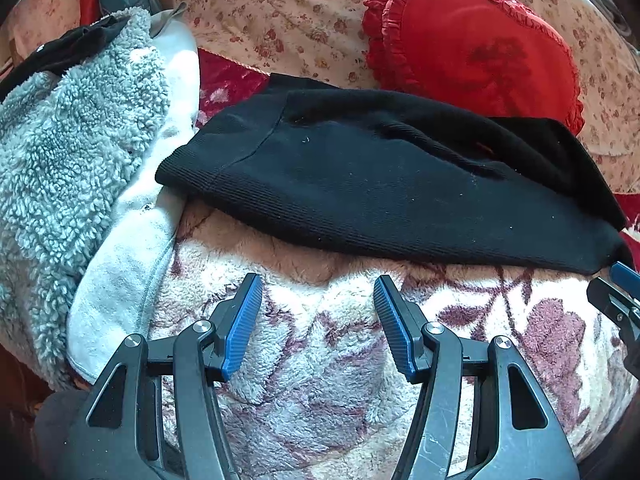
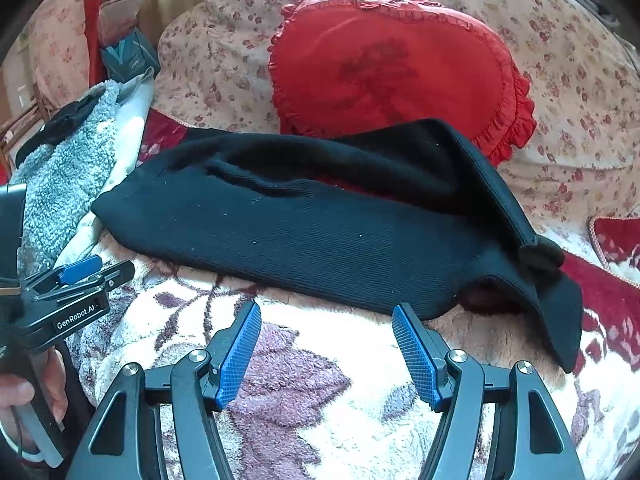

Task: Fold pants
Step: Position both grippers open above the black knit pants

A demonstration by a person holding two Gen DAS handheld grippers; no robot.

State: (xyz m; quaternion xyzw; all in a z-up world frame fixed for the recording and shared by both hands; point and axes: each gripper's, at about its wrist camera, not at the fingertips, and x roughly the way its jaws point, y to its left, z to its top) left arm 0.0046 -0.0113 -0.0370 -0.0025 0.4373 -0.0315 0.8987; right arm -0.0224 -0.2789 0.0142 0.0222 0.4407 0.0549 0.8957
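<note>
Black knit pants [image 1: 360, 184] lie folded across a fluffy floral blanket [image 1: 320, 340]. They also show in the right wrist view [image 2: 320, 232], with a loose end hanging toward the right. My left gripper [image 1: 318, 284] is open and empty, just short of the pants' near edge. My right gripper [image 2: 326, 312] is open and empty, its right fingertip close to the pants' near edge. The left gripper also shows at the left of the right wrist view [image 2: 80, 276]. The right gripper's tip shows at the right edge of the left wrist view [image 1: 620, 284].
A red heart-shaped cushion [image 1: 472, 48] lies behind the pants on a floral quilt [image 1: 280, 20]. A grey fleece garment [image 1: 68, 152] and a white cloth [image 1: 128, 260] are piled at the left, touching the pants' left end.
</note>
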